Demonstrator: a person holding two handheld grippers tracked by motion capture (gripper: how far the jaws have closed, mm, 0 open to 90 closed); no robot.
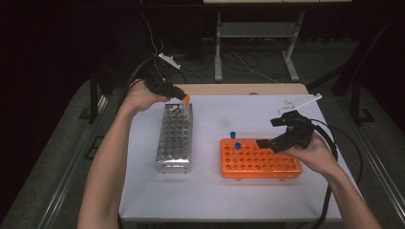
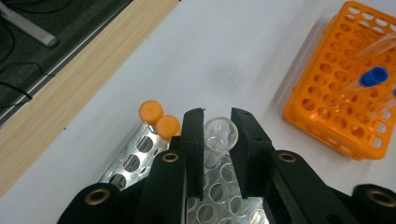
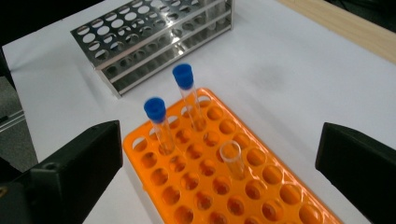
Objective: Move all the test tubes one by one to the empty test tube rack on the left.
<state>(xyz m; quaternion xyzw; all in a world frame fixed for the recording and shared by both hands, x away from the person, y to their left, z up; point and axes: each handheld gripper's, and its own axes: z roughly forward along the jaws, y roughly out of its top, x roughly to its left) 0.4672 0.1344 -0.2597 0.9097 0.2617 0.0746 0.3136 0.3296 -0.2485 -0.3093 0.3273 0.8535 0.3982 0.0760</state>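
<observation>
Left gripper view: left gripper (image 2: pixel 217 122) clamped on uncapped tube (image 2: pixel 219 135) above metal rack (image 2: pixel 135 158).
Right gripper (image 3: pixel 219 154): jaws apart, over orange rack (image 3: pixel 261 186).

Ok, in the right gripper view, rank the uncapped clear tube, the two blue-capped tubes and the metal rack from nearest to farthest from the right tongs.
1. Uncapped clear plastic tube, standing in the orange rack between the jaws.
2. Left blue-capped clear tube, further up the rack.
3. Second blue-capped clear tube, just behind it.
4. Silver perforated metal rack, across the white table.
</observation>
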